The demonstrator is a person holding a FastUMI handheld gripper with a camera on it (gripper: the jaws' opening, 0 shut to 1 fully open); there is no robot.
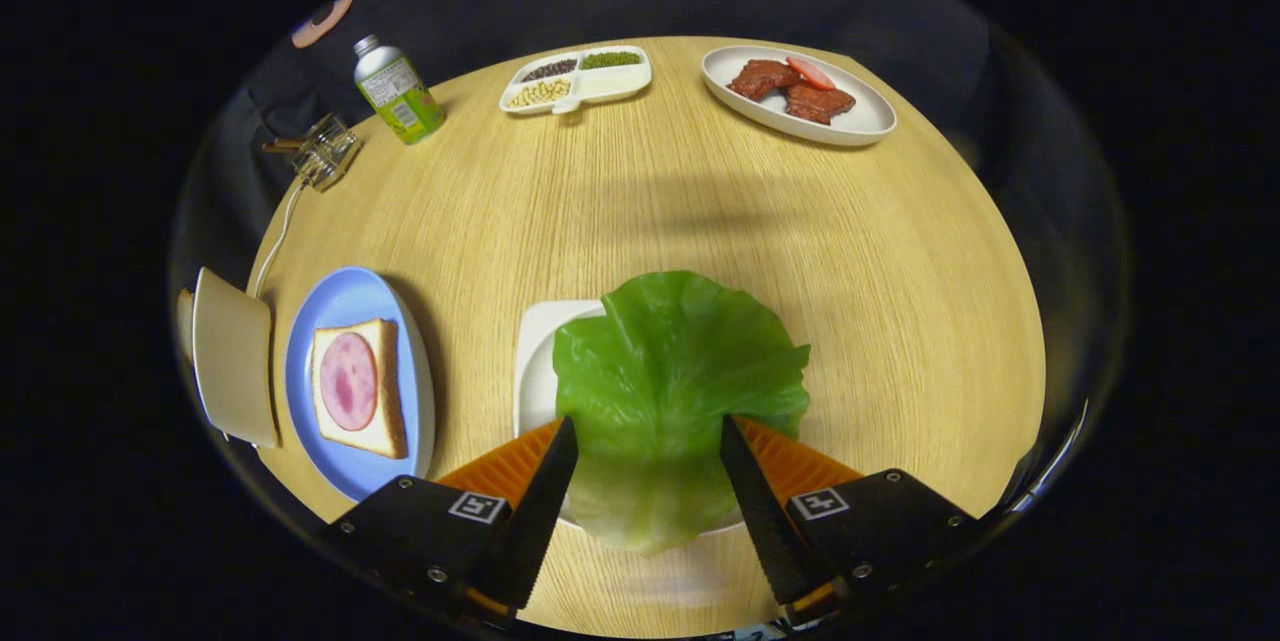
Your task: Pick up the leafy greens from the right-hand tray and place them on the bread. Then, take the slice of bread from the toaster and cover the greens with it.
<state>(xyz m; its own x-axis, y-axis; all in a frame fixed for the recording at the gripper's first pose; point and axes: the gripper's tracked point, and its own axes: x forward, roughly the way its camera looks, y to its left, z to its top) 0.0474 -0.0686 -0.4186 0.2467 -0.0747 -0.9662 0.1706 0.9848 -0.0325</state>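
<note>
1. Spreading under everything you see is the round wooden table (700, 221), the biggest thing ahead of you.
2. Your gripper (648, 433) has its fingers spread wide, one on each side of the lettuce leaf (670, 371); whether they press on it you cannot tell.
3. That leaf lies between the fingers and reaches beyond them, covering most of a white square tray (535, 361).
4. Left of the fingers you have a blue plate (345, 306) bearing a bread slice (385, 391) topped with a round of ham (348, 381).
5. Just left of the plate stands the toaster (235, 361).
6. Far across the table sit an oval plate (860, 126) of meat, a divided dish (580, 81) of beans, and a green bottle (398, 93) tilted near a small glass jar (325, 151).
</note>
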